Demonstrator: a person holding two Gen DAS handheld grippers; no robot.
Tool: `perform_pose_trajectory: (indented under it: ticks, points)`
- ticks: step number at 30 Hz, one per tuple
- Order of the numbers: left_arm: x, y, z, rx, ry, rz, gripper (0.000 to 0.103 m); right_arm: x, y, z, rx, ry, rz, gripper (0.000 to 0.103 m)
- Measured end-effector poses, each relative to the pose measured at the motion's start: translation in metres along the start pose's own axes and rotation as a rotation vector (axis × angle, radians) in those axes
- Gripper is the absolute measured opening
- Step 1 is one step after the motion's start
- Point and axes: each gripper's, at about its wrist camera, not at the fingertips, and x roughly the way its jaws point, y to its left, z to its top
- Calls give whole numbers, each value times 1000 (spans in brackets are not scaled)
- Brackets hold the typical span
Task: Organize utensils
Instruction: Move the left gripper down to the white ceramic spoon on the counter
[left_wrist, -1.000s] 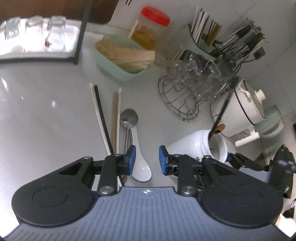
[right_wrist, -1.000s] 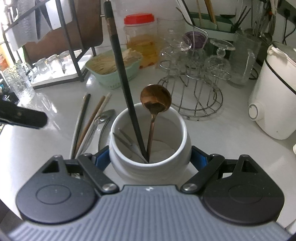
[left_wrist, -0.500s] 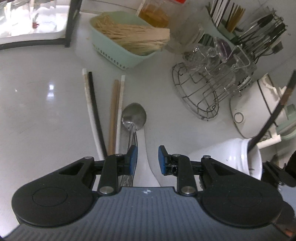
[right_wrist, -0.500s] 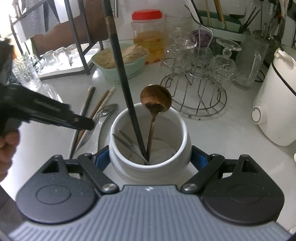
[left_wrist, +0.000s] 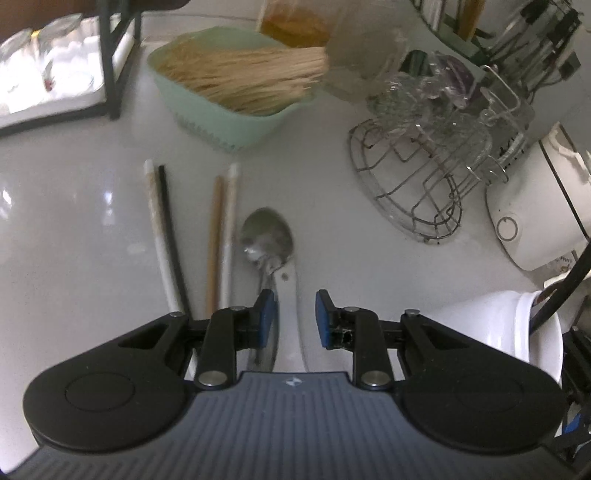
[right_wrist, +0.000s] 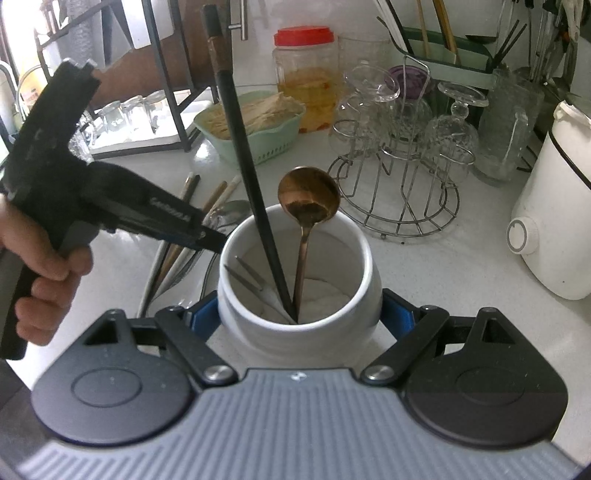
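The right gripper (right_wrist: 297, 317) squeezes the white jar (right_wrist: 299, 295). Just left of the jar, the left gripper (left_wrist: 293, 315) is open over a white spoon (left_wrist: 291, 314).

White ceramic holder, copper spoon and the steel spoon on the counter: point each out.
white ceramic holder (right_wrist: 295, 332), right wrist view, front outer wall.
copper spoon (right_wrist: 308, 195), right wrist view, bowl.
steel spoon (left_wrist: 267, 234), left wrist view, bowl.

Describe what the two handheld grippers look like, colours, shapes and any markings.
Both are alike: the left gripper and right gripper have black linkage arms with silver pivot screws, round black discs, blue finger pads and a ribbed grey body with a small logo. The left one has faint white lettering along its side.
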Motion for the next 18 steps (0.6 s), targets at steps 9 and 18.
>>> perform_pose_trajectory:
  ticks: [9,18]
  points:
    - [0,-14,-2,65,-11,23,28,0,0,0,-7,-1,8,91]
    - [15,-12,-1,69,-11,77,28,-1,-2,-1,-9,2,4,91]
